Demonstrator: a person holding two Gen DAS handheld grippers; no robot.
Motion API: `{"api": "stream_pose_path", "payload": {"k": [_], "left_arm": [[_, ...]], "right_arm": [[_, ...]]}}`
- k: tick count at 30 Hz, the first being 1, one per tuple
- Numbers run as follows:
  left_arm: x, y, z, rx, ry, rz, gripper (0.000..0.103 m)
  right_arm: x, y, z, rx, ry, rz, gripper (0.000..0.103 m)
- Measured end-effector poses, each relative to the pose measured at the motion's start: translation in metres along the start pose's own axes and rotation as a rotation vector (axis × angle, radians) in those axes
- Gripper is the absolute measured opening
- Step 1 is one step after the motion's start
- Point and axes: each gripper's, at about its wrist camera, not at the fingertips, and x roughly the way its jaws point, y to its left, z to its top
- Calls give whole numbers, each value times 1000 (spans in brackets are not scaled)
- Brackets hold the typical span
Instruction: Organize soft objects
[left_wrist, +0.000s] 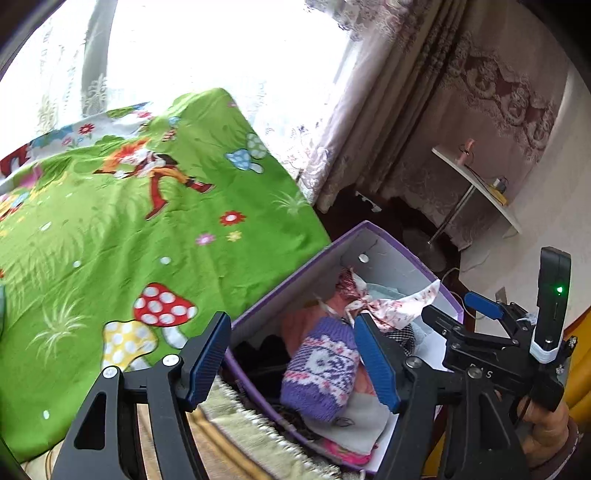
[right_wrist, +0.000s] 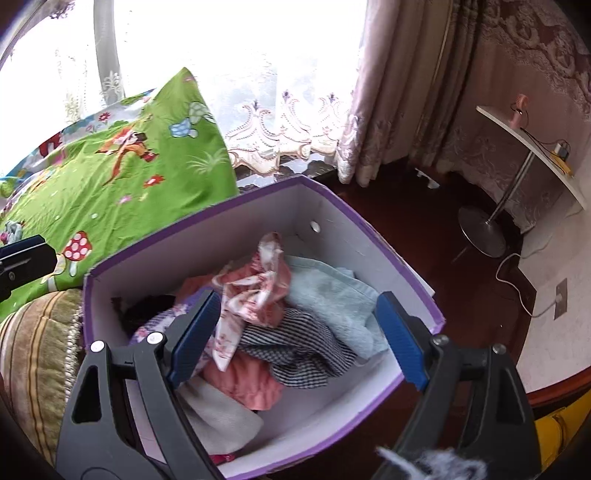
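Both grippers hang over the purple box (right_wrist: 332, 206), which sits at the bed's edge so clothes drop straight in. The left gripper (left_wrist: 291, 365) has its jaws wide and empty, the knitted purple sock (left_wrist: 319, 373) lying loose between them at 6 o'clock in the box. The right gripper (right_wrist: 299, 339) is likewise spread, holding nothing, above the floral cloth (right_wrist: 255, 291) and checked cloth (right_wrist: 295, 343) heaped mid-box.
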Motion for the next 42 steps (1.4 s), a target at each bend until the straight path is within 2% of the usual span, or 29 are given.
{"api": "stream_pose_path", "payload": {"k": [8,16,21,28,30,34,39,40,41,42], "left_arm": [[-33,59,-10,-108,-47,63,70],[-75,140,-27,-235,-86,168,70],[-111,208,-49,-382,-121,247,70],[-159,301,-85,-593,-166,396,70],[-167,323,-96,-649,-171,395,70],[-168,353,-111,-752,-176,335,70],[-144,372,-114,-783,-105,309,69],[-141,371,-113,-778,-98,303,66],[-140,369,-112,-762,-96,306,51],[-140,364,-108,-734,-96,313,43]], "right_arm": [[-5,35,9,-29,11,111,88],[-10,75,19,-109,5,144,88],[-12,102,24,-162,6,171,88],[-17,145,31,-222,2,221,88],[-20,162,34,-245,-1,245,88],[-32,202,39,-321,-28,293,88],[-41,248,41,-387,-42,358,88],[-42,258,41,-404,-43,370,88],[-43,265,41,-418,-45,380,88],[-44,273,42,-432,-48,390,88]]}}
